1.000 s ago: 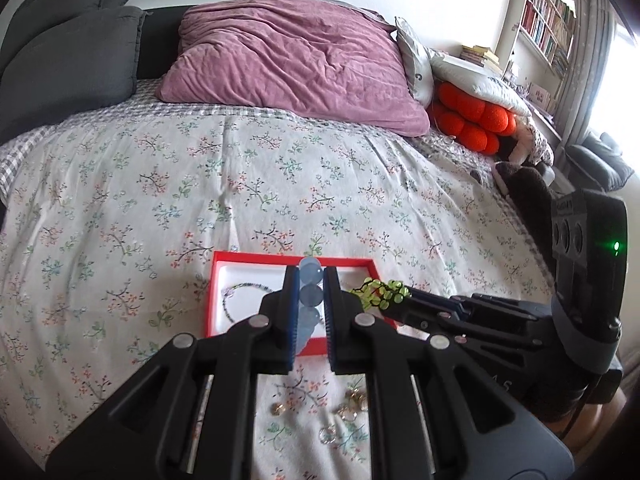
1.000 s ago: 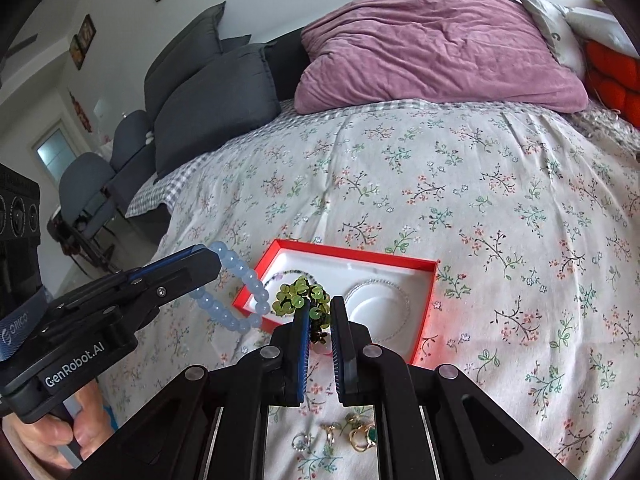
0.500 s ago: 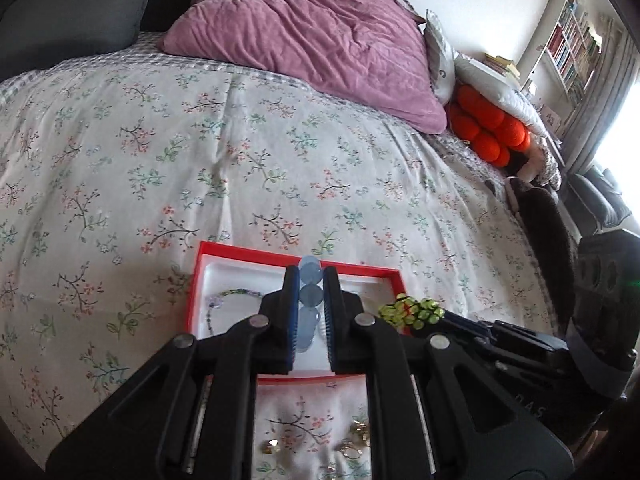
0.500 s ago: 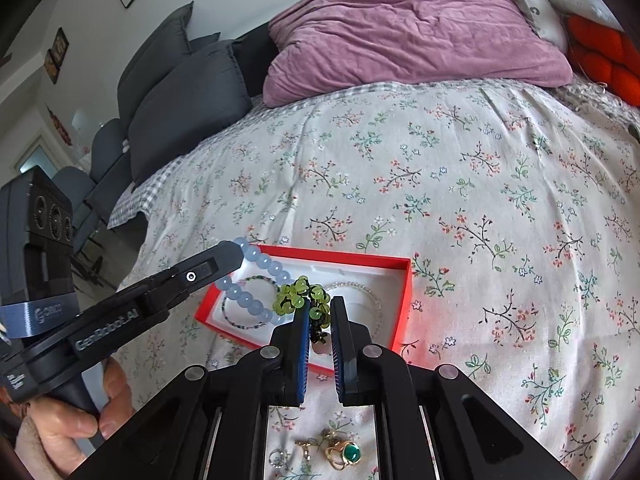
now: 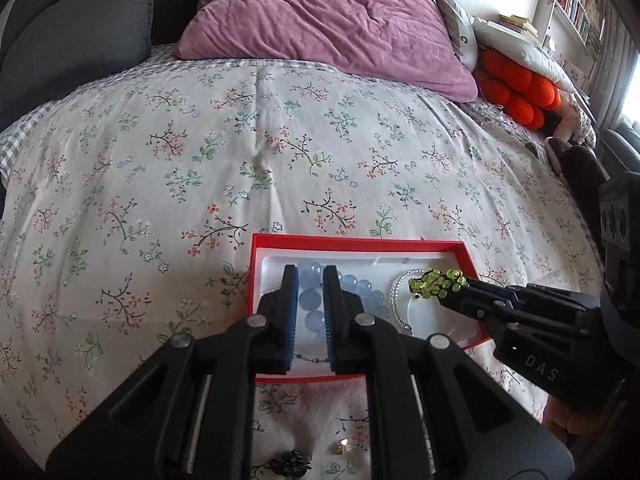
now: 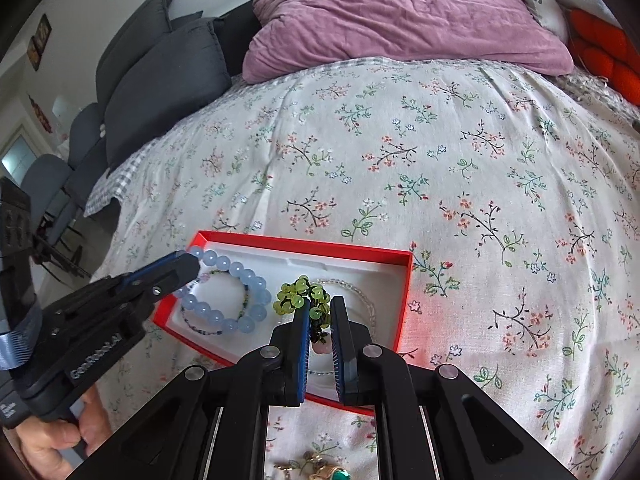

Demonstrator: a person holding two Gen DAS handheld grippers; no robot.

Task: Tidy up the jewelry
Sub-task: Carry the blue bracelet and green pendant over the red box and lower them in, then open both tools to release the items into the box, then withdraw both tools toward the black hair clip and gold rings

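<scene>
A red jewelry box (image 5: pixel 360 243) with a white insert lies on the floral bedspread; it also shows in the right wrist view (image 6: pixel 304 245). My left gripper (image 5: pixel 311 276) is shut on a pale blue bead bracelet (image 6: pixel 240 276), which hangs down into the box's left side. My right gripper (image 6: pixel 320 308) is shut on a green bead cluster (image 6: pixel 298 296), held over the box's right side above a clear bead bracelet (image 6: pixel 362 292). A thin dark bead bracelet (image 6: pixel 208 330) lies under the blue one.
Loose pieces lie on the bedspread near the box's front edge: a gold ring with a green stone (image 6: pixel 332 472), a dark brooch-like item (image 5: pixel 290 462) and a small gold piece (image 5: pixel 344 448). A purple pillow (image 5: pixel 320 20), grey cushions (image 6: pixel 160 72) and orange plush (image 5: pixel 516 88) sit at the back.
Both grippers have moved forward and down over the red box. The blue bracelet now hangs into the box's left side and the green cluster sits lower over its right side.
</scene>
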